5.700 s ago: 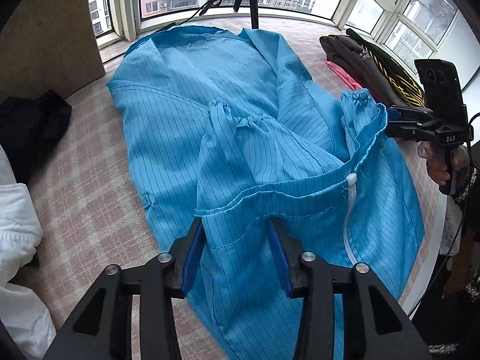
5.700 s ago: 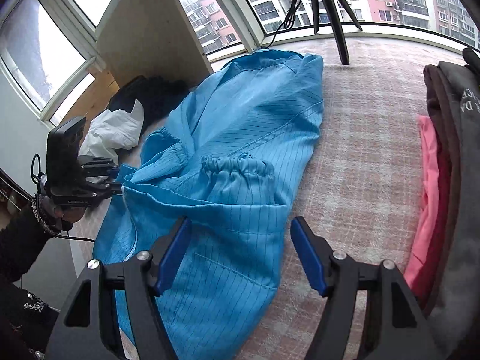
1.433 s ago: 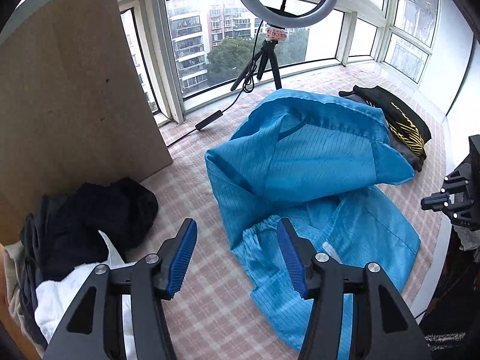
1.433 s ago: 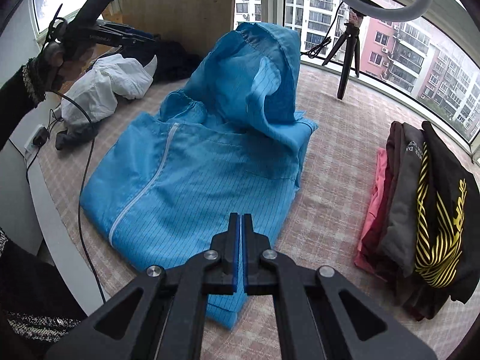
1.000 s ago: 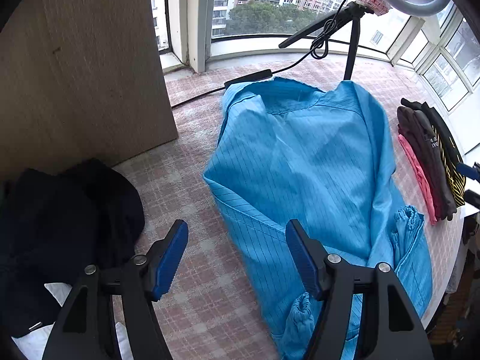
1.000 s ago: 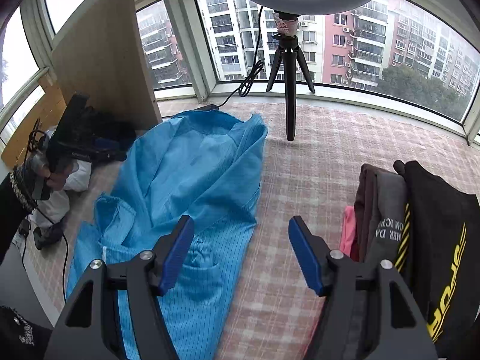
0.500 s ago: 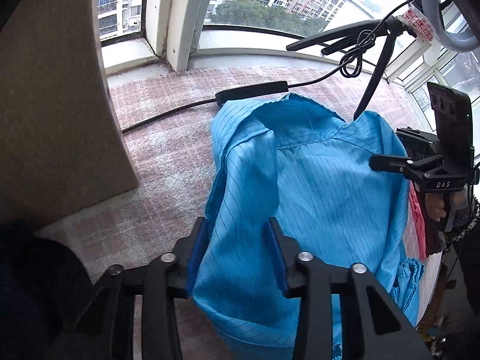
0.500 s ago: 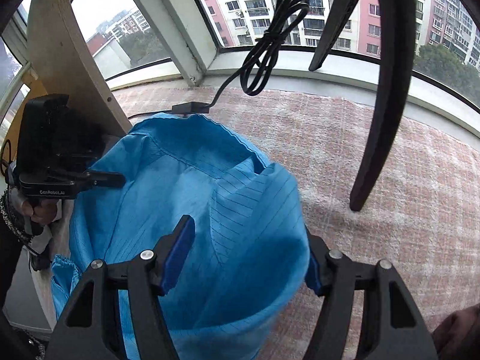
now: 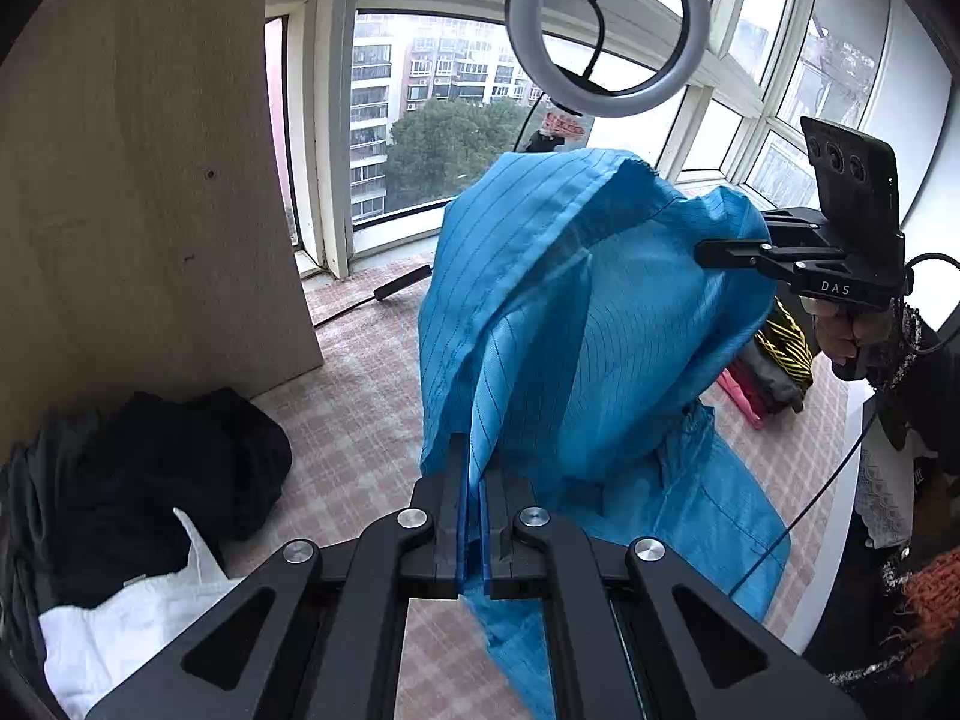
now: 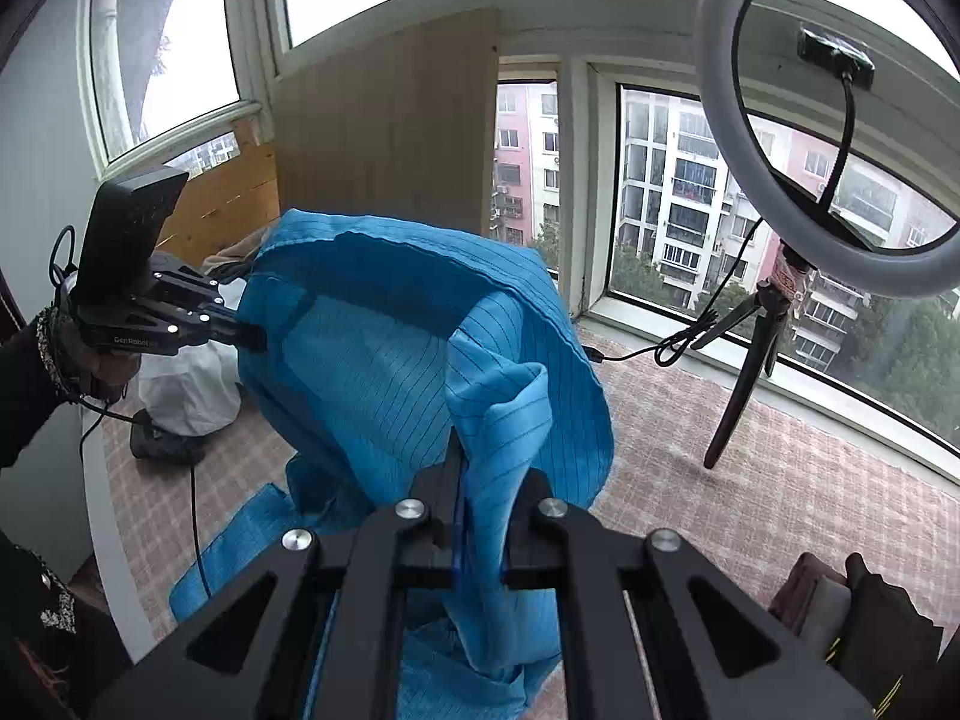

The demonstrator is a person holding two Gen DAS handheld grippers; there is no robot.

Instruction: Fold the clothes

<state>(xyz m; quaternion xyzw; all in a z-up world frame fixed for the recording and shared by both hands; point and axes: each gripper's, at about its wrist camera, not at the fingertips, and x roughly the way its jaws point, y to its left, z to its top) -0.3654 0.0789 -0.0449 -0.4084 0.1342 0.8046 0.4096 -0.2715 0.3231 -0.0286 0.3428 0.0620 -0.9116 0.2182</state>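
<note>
Both grippers have just been closing, and each now has cloth between its pads: half a second back the blue garment [image 9: 576, 324] lay flat on the checked surface [image 9: 354, 456] under spread jaws, and now its far end hangs lifted in the air. The left gripper [image 9: 474, 516] is clamped on one corner of that raised edge, and the right gripper [image 10: 480, 534] is clamped on the opposite one (it also shows in the left view, at the cloth's right side). The garment's near part lies on the surface below, toward the person, so the lifted edge stands above and beyond it.

The long axis runs from the grippers down and back toward the person; a fold would, I judge, bring the held edge along that line onto the lower half. Neither hand looks nearer; they flank the cloth about evenly.

The fabric is thin, smooth, slightly sheer, with fine dark pinstripes, and it billows and creases rather than hanging stiff. A gathered cuff [image 9: 696, 420] dangles beneath. A folded stack of clothes [image 9: 774, 360] lies to the right, well apart.
</note>
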